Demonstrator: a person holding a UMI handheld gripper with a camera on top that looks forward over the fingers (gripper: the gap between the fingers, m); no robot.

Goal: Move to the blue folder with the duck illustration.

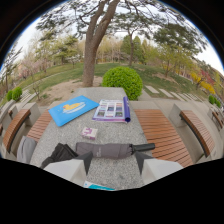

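A blue folder [73,110] with a yellow duck picture lies flat on the grey stone table [112,131], beyond my fingers and to the left. My gripper [113,167] hangs over the table's near edge, open, with nothing between its pale fingers [70,169]. A folded grey umbrella [107,149] lies crosswise just ahead of the fingertips, between me and the folder.
An open booklet with a purple cover [113,110] lies right of the folder. A small pink-and-white box [89,132] sits mid-table. Wooden benches [161,134] flank the table on both sides. A round green bush [123,81] and a tree trunk [91,55] stand beyond the far edge.
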